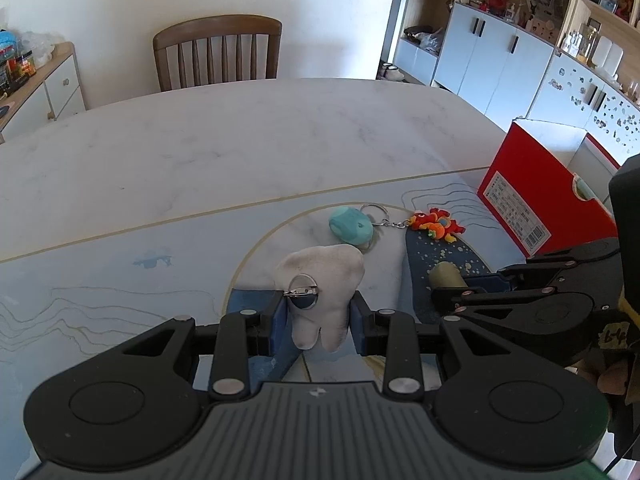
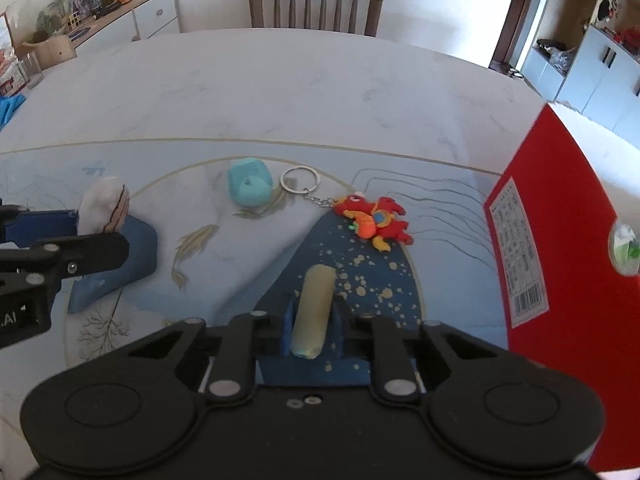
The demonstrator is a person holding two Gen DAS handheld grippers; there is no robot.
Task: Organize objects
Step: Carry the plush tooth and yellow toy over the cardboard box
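My left gripper [image 1: 318,316] is shut on a white plush tooth [image 1: 320,292] that has a round metal pin on its back; the same tooth [image 2: 105,210] shows at the left of the right wrist view. My right gripper [image 2: 312,324] is shut on a pale yellow-green cylinder [image 2: 313,312], which pokes forward between the blue pads; this cylinder [image 1: 446,274] appears right of the tooth in the left wrist view. On the mat lie a teal faceted block [image 2: 250,186] [image 1: 351,229] and a red-orange dragon keychain [image 2: 374,222] [image 1: 438,224] with a metal ring.
A red box [image 2: 560,216] [image 1: 536,196] stands upright at the right, close to my right gripper. The blue printed mat [image 2: 120,168] covers the near half of the marble table [image 2: 280,92]. A wooden chair [image 2: 316,2] stands at the far side, cabinets beyond.
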